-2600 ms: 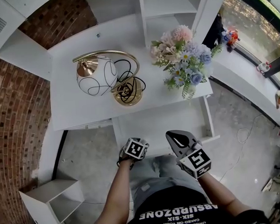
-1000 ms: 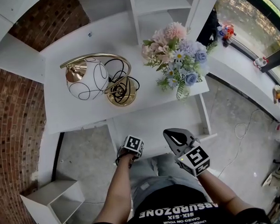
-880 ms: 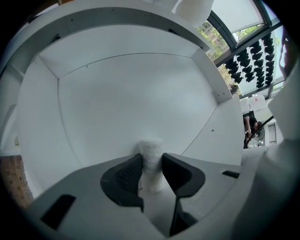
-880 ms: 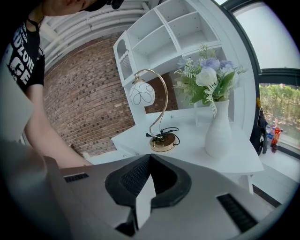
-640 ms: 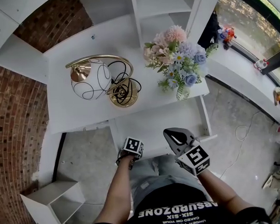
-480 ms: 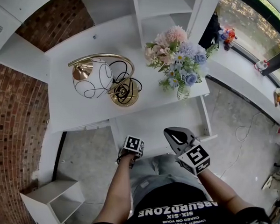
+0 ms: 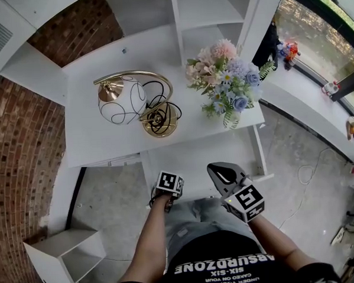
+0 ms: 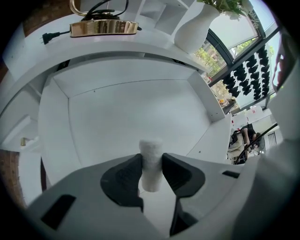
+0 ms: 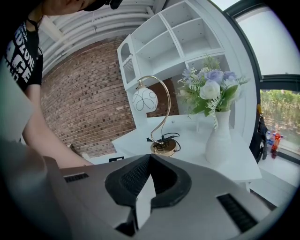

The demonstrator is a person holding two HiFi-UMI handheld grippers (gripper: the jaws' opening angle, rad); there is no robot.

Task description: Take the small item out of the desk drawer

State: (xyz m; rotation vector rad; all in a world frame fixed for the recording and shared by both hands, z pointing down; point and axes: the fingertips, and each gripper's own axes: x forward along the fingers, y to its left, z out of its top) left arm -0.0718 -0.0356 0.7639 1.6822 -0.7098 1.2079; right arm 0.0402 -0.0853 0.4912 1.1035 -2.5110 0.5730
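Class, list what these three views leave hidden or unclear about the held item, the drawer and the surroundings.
The small white item: its lower end is hidden behind the jaws of the left gripper in the left gripper view. In the head view the marker cube covers it.
The drawer: its near part is hidden by that gripper's body in the left gripper view, and by the grippers and the person's legs in the head view.
The window-ledge figures: too small to make out, head view.

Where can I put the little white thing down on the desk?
The desk is bare along its front edge, before the lamp, and at its left end. The open drawer is bare inside too. It is crowded at the middle and right, where the lamp's gold base and cord sit close to the flowers.
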